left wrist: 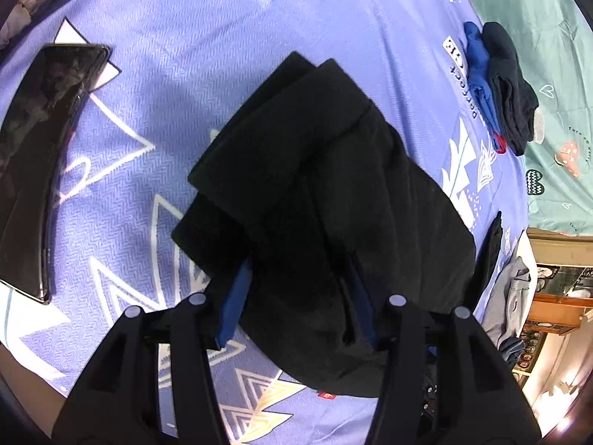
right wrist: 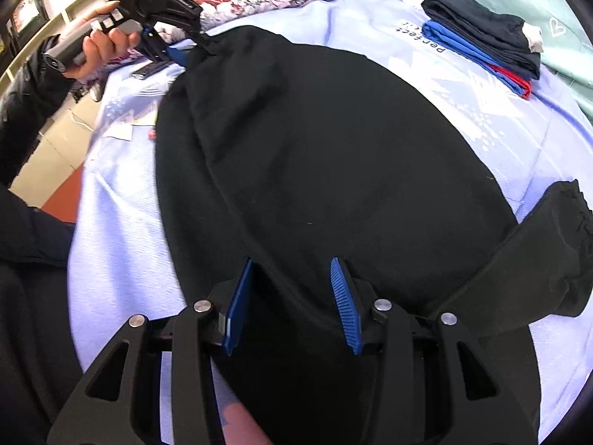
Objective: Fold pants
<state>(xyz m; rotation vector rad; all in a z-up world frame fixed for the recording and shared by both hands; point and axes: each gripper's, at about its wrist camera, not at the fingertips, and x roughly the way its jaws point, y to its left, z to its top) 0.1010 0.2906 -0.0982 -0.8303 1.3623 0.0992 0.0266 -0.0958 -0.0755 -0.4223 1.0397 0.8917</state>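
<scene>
Cloth filled both of your tongs. Your left gripper [left wrist: 300, 304] stood about half spread, its blue pads [left wrist: 235, 304] pressed on a thick bunch of the black pants [left wrist: 326, 193], which rose from the jaws toward 12 o'clock in stacked folds. Your right gripper [right wrist: 292, 304] stood likewise half spread, and its ribbed blue fingers [right wrist: 344, 304] gripped the pants' [right wrist: 333, 155] near edge, with the garment spread wide over the lilac bedsheet [right wrist: 122, 222] toward 12 o'clock. In your right wrist view, your left hand [right wrist: 100, 48] held the other tool at 10 o'clock, at the far corner of the pants. A loose black end [right wrist: 556, 244] lay off at 3 o'clock. In your left wrist view, a dark glossy slab [left wrist: 37, 167] lay at 9 o'clock on the sheet [left wrist: 222, 29], well apart from the pants. A folded pile of navy, blue and red clothes [left wrist: 496, 89] rested at 2 o'clock, beside the green cover [left wrist: 548, 55]
</scene>
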